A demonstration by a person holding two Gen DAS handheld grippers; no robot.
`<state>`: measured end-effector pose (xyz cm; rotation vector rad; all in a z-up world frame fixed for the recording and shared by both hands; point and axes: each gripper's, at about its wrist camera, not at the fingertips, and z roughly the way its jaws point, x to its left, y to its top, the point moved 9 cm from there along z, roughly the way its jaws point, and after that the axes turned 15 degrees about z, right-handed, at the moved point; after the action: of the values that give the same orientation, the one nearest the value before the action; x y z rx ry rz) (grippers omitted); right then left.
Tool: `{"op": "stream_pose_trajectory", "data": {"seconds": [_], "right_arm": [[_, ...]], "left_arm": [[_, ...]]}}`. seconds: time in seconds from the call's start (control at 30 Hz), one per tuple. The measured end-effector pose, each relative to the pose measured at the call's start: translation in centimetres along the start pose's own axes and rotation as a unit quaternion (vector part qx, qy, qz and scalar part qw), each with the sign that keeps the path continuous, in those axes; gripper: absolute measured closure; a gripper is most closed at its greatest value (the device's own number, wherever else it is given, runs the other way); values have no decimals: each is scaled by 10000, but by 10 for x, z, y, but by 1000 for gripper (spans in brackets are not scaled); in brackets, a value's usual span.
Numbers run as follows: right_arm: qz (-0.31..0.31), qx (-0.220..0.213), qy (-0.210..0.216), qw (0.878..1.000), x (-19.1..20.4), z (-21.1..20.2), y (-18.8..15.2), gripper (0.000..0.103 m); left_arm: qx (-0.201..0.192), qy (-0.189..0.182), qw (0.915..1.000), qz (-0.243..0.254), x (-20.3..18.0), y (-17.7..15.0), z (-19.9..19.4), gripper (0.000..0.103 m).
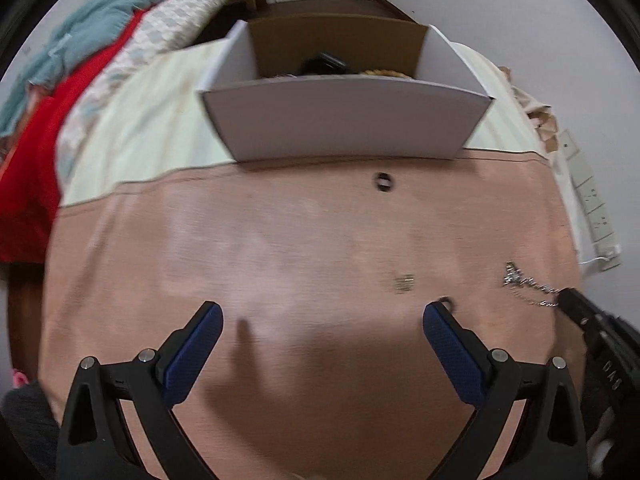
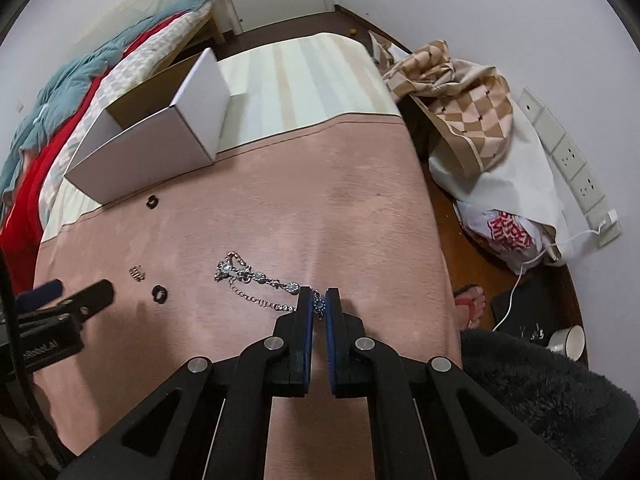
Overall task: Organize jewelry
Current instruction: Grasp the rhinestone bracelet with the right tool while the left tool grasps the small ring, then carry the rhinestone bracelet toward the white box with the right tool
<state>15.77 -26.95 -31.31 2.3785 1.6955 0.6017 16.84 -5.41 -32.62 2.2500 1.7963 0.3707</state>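
A silver chain bracelet with blue stones point(image 2: 256, 278) lies on the pink cloth; my right gripper point(image 2: 319, 303) is shut on its near end. It also shows in the left wrist view point(image 1: 524, 280), with the right gripper point(image 1: 576, 306) at its end. My left gripper point(image 1: 322, 316) is open and empty above the cloth. A dark ring point(image 1: 384, 181) lies near the white box point(image 1: 348, 124). Another dark ring point(image 2: 159, 293) and a small gold piece point(image 2: 137, 272) lie left of the bracelet. The box holds dark items, partly hidden.
The pink cloth point(image 2: 320, 200) covers a narrow table beside a bed with red and teal bedding point(image 2: 60, 100). Bags point(image 2: 472, 120), a power strip point(image 2: 568, 164), a cup point(image 2: 568, 342) and a sandalled foot point(image 2: 472, 304) are on the floor at right.
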Motion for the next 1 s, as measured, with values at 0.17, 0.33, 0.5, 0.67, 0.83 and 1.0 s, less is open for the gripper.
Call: {"op": "stream_pose_trajectory", "data": {"seconds": [0.17, 0.33, 0.5, 0.67, 0.83, 1.0], "right_arm": [[80, -38, -19, 10000, -2, -5, 1, 97], [113, 0, -41, 9999, -7, -2, 0, 97], [128, 4, -54, 9999, -8, -1, 0, 97], [89, -9, -71, 9999, -6, -1, 0, 97], [49, -45, -62, 10000, -4, -4, 0, 97], [67, -103, 73, 9999, 2, -15, 4, 97]], "left_arm": [[-10, -162, 9998, 64, -18, 7, 6, 29], [-67, -181, 9995, 247, -28, 14, 10, 54], [-136, -170, 9989, 413, -32, 23, 11, 81], [-185, -175, 9986, 474, -34, 25, 14, 96], [-235, -208, 9983, 501, -35, 26, 13, 97], [-337, -288, 9977, 504, -32, 27, -1, 97]]}}
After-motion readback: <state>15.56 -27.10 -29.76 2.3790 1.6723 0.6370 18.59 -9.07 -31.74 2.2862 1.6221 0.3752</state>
